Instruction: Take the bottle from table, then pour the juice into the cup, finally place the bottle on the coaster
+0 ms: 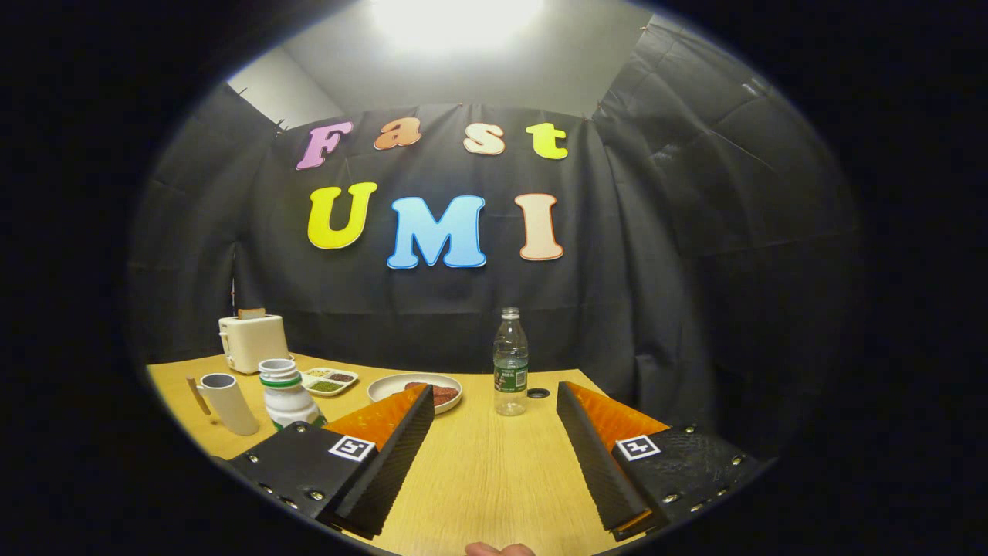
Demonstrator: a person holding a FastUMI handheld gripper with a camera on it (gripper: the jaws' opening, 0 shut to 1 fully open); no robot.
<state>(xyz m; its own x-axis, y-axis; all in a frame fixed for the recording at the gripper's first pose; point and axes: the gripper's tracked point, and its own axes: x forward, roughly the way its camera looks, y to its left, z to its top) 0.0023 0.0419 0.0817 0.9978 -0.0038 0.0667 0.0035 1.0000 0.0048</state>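
The tool (494, 401) hangs spread wide over the table (478, 471), nothing between its 2 fingers; beyond them a clear water bottle (511, 363) stands upright toward the far edge.

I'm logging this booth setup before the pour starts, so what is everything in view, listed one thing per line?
Bottle: one, clear with a green label, upright on the table beyond the fingers, roughly in line with the gap between them.
Small dark round object: one, on the table right beside the bottle; possibly the coaster.
Plate: one, white, holding dark food, behind the left finger.
Divided dish: one, white, left of the plate.
Jar: one, white with a green band.
Cup: one, white, with a handle, left of the jar.
Toaster: one, cream, back left.
Table: one, light wood.
Gripper: one, fingers open and apart, touching nothing.
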